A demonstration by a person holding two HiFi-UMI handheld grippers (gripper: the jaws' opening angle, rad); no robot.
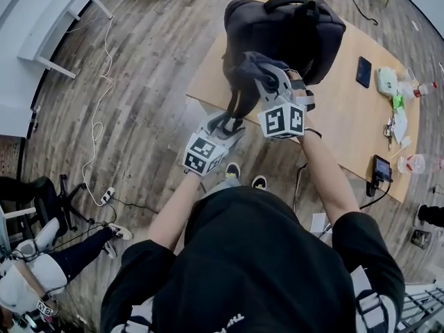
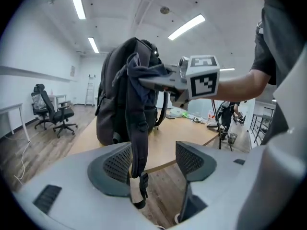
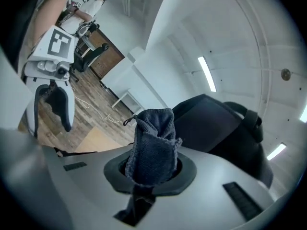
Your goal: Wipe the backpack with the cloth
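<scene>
Pressure should come through the right hand-held gripper (image 3: 151, 166), whose jaws are clamped on a bunched cloth (image 3: 153, 138) so that a good wad stands proud of the tips. I would lead with that wad, keep the hard jaw ends off the fabric, and wipe in short overlapping strokes down the panel. The left hand-held gripper (image 2: 152, 163) has its jaws apart, with a strap (image 2: 137, 128) hanging between them against one dimpled pad. Closing on that strap and drawing it taut would likely steady the bag against each stroke. The cloth is a soft, dark blue knit with a rough-looking edge. The strap is black and padded, ending in narrow webbing. The backpack (image 1: 291, 30) stands upright near a corner of the bench (image 1: 347, 103), with the cloth laid against its strap side. It is dark woven fabric, rounded on top with a carry handle, and probably soft enough to give or tip under a push. The bench top is smooth pale wood.
</scene>
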